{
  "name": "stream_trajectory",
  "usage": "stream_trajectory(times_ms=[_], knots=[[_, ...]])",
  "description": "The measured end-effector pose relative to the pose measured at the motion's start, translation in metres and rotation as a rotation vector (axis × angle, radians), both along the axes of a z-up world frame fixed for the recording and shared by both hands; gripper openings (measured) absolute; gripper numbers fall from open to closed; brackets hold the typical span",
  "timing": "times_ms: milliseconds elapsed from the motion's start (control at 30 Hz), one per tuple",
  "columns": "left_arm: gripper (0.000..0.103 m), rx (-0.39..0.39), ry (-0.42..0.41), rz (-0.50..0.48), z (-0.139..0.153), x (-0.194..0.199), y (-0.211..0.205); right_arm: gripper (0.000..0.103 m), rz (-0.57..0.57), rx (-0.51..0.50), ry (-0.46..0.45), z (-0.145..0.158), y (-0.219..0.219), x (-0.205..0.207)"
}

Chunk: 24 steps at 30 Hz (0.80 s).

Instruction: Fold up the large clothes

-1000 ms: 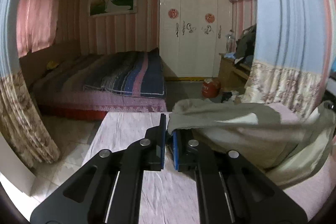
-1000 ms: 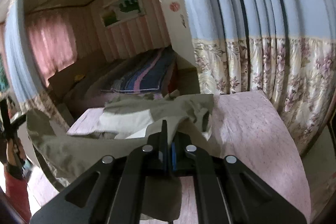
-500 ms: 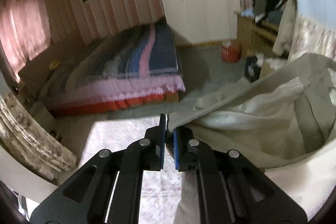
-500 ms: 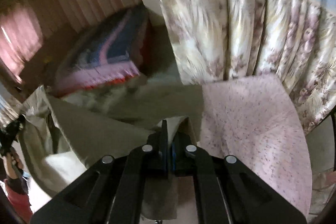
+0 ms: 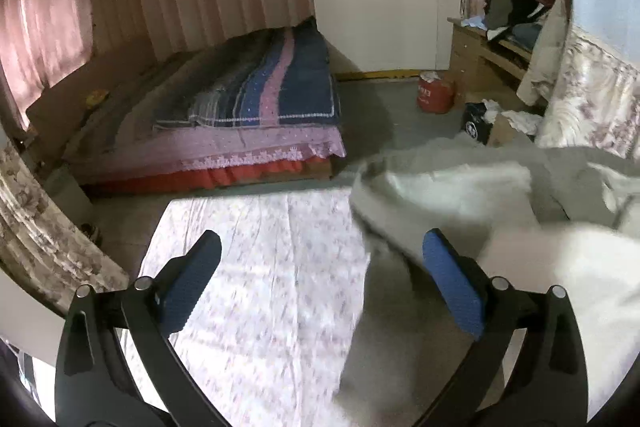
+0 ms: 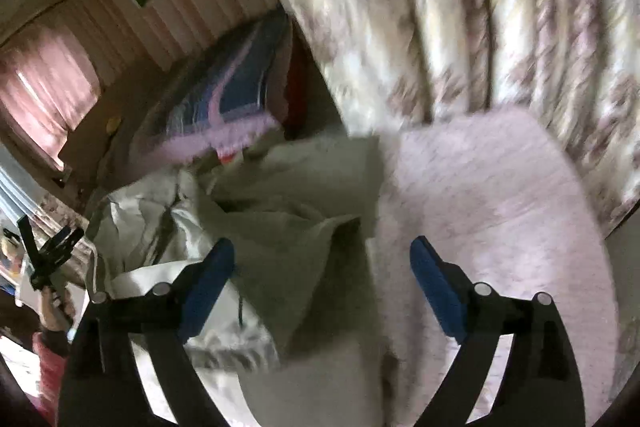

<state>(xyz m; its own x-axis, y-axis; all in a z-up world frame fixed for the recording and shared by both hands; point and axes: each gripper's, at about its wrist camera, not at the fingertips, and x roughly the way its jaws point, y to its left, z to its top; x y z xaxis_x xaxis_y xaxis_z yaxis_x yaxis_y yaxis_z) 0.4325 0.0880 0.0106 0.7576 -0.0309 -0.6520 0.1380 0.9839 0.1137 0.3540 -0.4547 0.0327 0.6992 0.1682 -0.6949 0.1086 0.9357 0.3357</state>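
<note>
Left wrist view: left gripper (image 5: 320, 275) jaws opening, pads wide apart and clamped on nothing. The garment (image 5: 472, 203), khaki with a pale lining, lies on the pink sheet (image 5: 260, 267); its near edge runs between the pads, touching neither as far as the blur shows. Likely a release, so the cloth settles flat for folding.

Right wrist view: right gripper (image 6: 320, 279) jaws also opening, nothing pinched. Garment sits bunched on the sheet's left half, under and beyond the left pad; right half bare. Floral curtain (image 6: 480, 27) behind the sheet.
</note>
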Motion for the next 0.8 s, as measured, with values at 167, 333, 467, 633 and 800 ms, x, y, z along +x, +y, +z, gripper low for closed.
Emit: stream_trajectory(times_ms=[167, 333, 467, 633, 800], knots=[[0.100, -0.036, -0.010, -0.019, -0.012, -0.058, 0.017, 0.090, -0.060, -0.059, -0.033, -0.019, -0.001, -0.058], [0.100, -0.100, 0.051, -0.077, -0.045, -0.086, 0.012, 0.090, 0.006, -0.077, 0.016, -0.074, 0.031, -0.085], [0.100, -0.132, 0.118, -0.142, -0.071, -0.077, -0.015, 0.090, 0.045, -0.086, 0.032, -0.094, 0.050, -0.076], [0.090, -0.038, 0.151, -0.192, -0.100, -0.066, -0.044, 0.056, 0.070, -0.086, 0.010, -0.103, 0.057, -0.071], [0.022, -0.038, 0.124, -0.221, -0.092, -0.080, -0.052, 0.007, 0.094, -0.194, -0.003, -0.103, 0.077, -0.072]])
